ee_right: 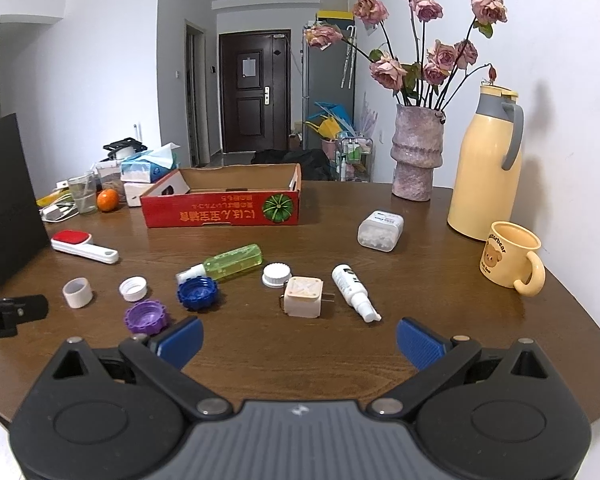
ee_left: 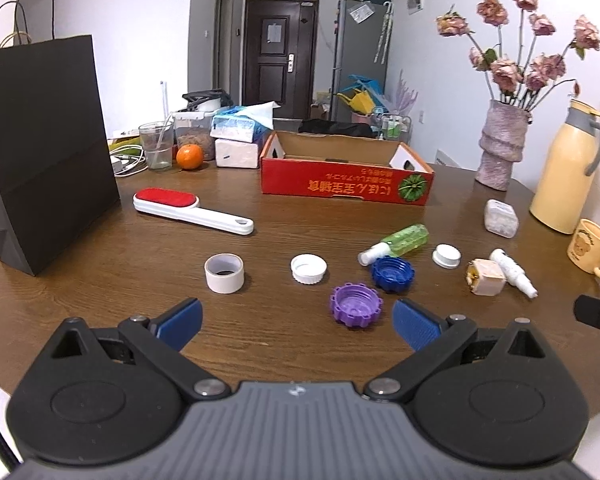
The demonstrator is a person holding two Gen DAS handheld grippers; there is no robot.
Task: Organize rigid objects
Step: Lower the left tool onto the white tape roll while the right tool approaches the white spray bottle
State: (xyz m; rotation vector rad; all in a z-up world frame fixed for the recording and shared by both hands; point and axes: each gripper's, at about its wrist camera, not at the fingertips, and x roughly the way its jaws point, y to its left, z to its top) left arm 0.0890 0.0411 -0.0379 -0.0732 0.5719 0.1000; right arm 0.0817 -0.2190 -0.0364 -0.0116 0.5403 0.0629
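Note:
On the brown table lie a purple cap (ee_left: 356,310) (ee_right: 146,317), a blue cap (ee_left: 393,274) (ee_right: 198,288), two white caps (ee_left: 308,268) (ee_left: 446,255), a white tape ring (ee_left: 224,273) (ee_right: 77,292), a green bottle (ee_left: 396,242) (ee_right: 226,262), a white spray bottle (ee_right: 355,292), a beige charger plug (ee_right: 303,297) and a clear pill box (ee_right: 380,231). A red cardboard box (ee_left: 346,182) (ee_right: 220,210) stands open behind them. My left gripper (ee_left: 298,322) is open, just short of the purple cap. My right gripper (ee_right: 299,340) is open near the charger plug, holding nothing.
A red lint brush (ee_left: 192,210) lies at the left beside a black paper bag (ee_left: 40,152). A vase of dried roses (ee_right: 417,152), a yellow thermos (ee_right: 486,168) and a yellow mug (ee_right: 512,256) stand at the right. A glass, an orange (ee_left: 189,157) and tissue packs sit at the back left.

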